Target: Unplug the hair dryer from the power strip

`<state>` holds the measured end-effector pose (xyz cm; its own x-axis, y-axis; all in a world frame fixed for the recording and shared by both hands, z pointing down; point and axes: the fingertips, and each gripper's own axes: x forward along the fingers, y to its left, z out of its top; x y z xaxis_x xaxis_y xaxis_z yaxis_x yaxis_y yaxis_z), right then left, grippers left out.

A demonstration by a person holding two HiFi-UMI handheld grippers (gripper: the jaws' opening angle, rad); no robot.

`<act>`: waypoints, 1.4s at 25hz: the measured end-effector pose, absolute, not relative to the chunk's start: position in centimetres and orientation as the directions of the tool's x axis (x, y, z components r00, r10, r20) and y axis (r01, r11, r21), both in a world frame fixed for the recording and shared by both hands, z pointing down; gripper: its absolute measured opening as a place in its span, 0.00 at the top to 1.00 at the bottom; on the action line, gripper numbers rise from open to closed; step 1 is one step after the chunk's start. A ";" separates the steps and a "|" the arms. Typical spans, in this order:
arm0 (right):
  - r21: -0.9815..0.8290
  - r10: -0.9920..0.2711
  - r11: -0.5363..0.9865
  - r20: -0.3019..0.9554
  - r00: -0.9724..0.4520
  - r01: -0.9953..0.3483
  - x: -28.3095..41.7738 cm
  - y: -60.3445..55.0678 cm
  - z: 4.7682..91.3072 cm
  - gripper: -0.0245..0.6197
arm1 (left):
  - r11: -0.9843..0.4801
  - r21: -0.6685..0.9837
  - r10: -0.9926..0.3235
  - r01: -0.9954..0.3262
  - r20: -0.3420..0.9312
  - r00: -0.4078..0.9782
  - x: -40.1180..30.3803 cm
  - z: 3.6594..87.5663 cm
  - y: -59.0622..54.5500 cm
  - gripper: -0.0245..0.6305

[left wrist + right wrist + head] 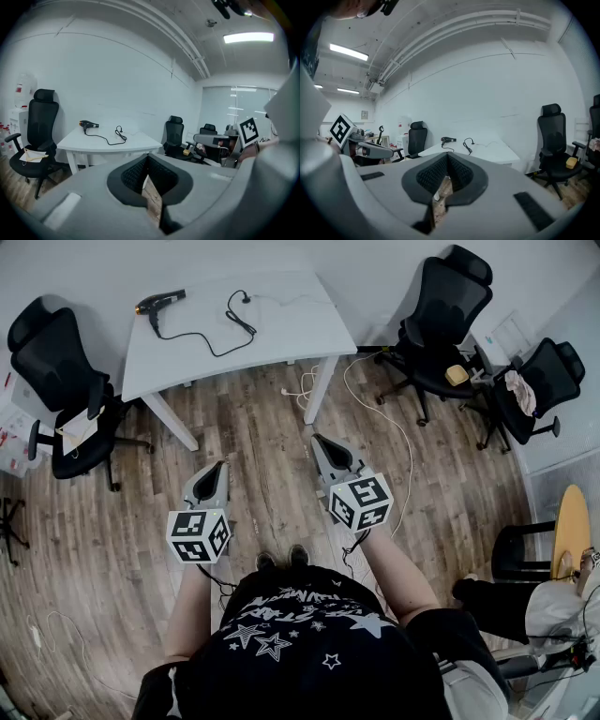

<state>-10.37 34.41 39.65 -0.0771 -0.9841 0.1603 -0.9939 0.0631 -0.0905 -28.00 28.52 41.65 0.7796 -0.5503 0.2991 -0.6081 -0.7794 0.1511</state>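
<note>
Left gripper (221, 466) and right gripper (318, 440) jaws are closed, empty; tugging the cord (202, 341) could drag the hair dryer (159, 303) off the table's (281, 334) corner.

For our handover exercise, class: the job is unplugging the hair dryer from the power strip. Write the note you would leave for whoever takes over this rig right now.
Left gripper: shut, empty, held over the wood floor.
Right gripper: shut, empty, beside it.
Hair dryer: on the far left of the white table. Its black cord loops to a plug mid-table.
Power strip: not made out from here.
Done: nothing; both grippers are well short of the table.
Left: step up, find the strip, pull the plug.
</note>
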 end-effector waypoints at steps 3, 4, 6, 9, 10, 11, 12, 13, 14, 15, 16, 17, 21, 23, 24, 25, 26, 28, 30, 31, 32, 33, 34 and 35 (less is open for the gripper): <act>-0.091 -0.983 0.064 0.164 -0.079 -0.994 -10.6 34.3 39.9 0.95 | -0.779 0.157 -0.551 -0.607 0.293 0.782 -28.2 41.6 28.4 0.95; -0.090 -0.983 0.065 0.165 -0.080 -0.994 -10.6 34.2 40.0 0.95 | -0.779 0.157 -0.551 -0.607 0.291 0.782 -28.3 41.5 28.4 0.95; -0.089 -0.983 0.068 0.167 -0.082 -0.994 -10.9 33.9 39.9 0.95 | -0.780 0.156 -0.552 -0.607 0.288 0.783 -28.3 41.3 28.2 0.95; -0.090 -0.982 0.073 0.170 -0.087 -0.993 -11.4 33.6 39.9 0.95 | -0.779 0.164 -0.548 -0.605 0.290 0.784 -28.6 41.3 28.0 0.95; -0.090 -0.981 0.074 0.173 -0.089 -0.993 -11.5 33.5 40.0 0.95 | -0.778 0.169 -0.547 -0.605 0.292 0.785 -28.7 41.4 28.0 0.95; -0.090 -0.980 0.076 0.177 -0.091 -0.993 -11.7 33.4 40.1 0.95 | -0.777 0.175 -0.545 -0.605 0.294 0.785 -28.8 41.5 28.0 0.95; -0.090 -0.979 0.078 0.182 -0.093 -0.993 -11.9 33.4 40.2 0.95 | -0.776 0.179 -0.544 -0.605 0.295 0.785 -29.0 41.6 27.9 0.95; -0.090 -0.978 0.079 0.187 -0.095 -0.993 -12.1 33.3 40.4 0.95 | -0.775 0.182 -0.544 -0.605 0.296 0.785 -29.2 41.7 27.9 0.95; -0.091 -0.977 0.080 0.192 -0.096 -0.993 -12.3 33.2 40.5 0.95 | -0.774 0.184 -0.544 -0.606 0.297 0.785 -29.4 41.8 27.8 0.95; -0.094 -0.976 0.079 0.196 -0.096 -0.992 -12.5 33.1 40.7 0.95 | -0.772 0.187 -0.545 -0.608 0.299 0.784 -29.6 42.0 27.7 0.95; -0.097 -0.975 0.077 0.199 -0.095 -0.992 -12.6 33.0 40.9 0.95 | -0.769 0.192 -0.545 -0.609 0.301 0.783 -30.0 42.2 27.5 0.95; -0.099 -0.975 0.075 0.202 -0.094 -0.992 -12.8 32.8 41.0 0.95 | -0.767 0.197 -0.544 -0.611 0.303 0.782 -30.3 42.4 27.4 0.95; -0.100 -0.973 0.055 0.216 -0.075 -0.994 -13.5 32.6 42.0 0.95 | -0.764 0.212 -0.536 -0.610 0.319 0.782 -31.6 43.6 27.4 0.95; -0.104 -0.975 0.034 0.216 -0.056 -0.994 -13.5 32.6 42.5 0.95 | -0.763 0.220 -0.527 -0.607 0.331 0.783 -31.9 44.4 27.4 0.95; -0.112 -0.976 0.030 0.209 -0.053 -0.993 -13.5 32.7 42.6 0.95 | -0.764 0.225 -0.522 -0.605 0.337 0.784 -32.1 44.7 27.5 0.95; -0.122 -0.979 0.029 0.199 -0.053 -0.992 -13.6 32.8 42.5 0.95 | -0.767 0.228 -0.515 -0.600 0.340 0.787 -32.2 44.9 27.6 0.95; -0.132 -0.981 0.029 0.186 -0.054 -0.991 -13.8 32.8 42.4 0.95 | -0.772 0.228 -0.508 -0.594 0.341 0.791 -32.3 45.0 27.6 0.95; -0.139 -0.984 0.028 0.168 -0.051 -0.990 -13.9 32.7 42.1 0.95 | -0.780 0.221 -0.501 -0.585 0.339 0.796 -32.5 45.0 27.1 0.95; -0.131 -0.985 0.023 0.168 -0.046 -0.991 -13.7 32.3 42.1 0.95 | -0.779 0.222 -0.504 -0.587 0.336 0.796 -32.5 45.1 26.2 0.95; -0.129 -0.984 0.023 0.172 -0.045 -0.991 -13.4 32.1 42.2 0.95 | -0.775 0.227 -0.506 -0.590 0.336 0.794 -32.4 45.1 25.8 0.95; -0.129 -0.984 0.024 0.174 -0.046 -0.991 -13.1 31.8 42.3 0.95 | -0.771 0.232 -0.509 -0.593 0.336 0.793 -32.2 45.1 25.3 0.95; -0.130 -0.983 0.024 0.175 -0.047 -0.991 -12.6 31.4 42.4 0.95 | -0.768 0.234 -0.512 -0.597 0.336 0.790 -31.9 45.2 24.8 0.95; -0.132 -0.983 0.024 0.175 -0.048 -0.991 -12.1 30.9 42.6 0.95 | -0.765 0.230 -0.517 -0.601 0.337 0.787 -31.6 45.2 24.3 0.95; -0.136 -0.984 0.024 0.174 -0.048 -0.990 -11.4 30.2 42.7 0.95 | -0.763 0.223 -0.523 -0.607 0.337 0.782 -31.2 45.2 23.7 0.95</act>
<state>-11.43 30.24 42.71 -0.0480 -0.9835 0.1742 -0.9904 0.0243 -0.1358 -31.15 23.66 45.16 0.7825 -0.5233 0.3374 -0.6066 -0.7630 0.2232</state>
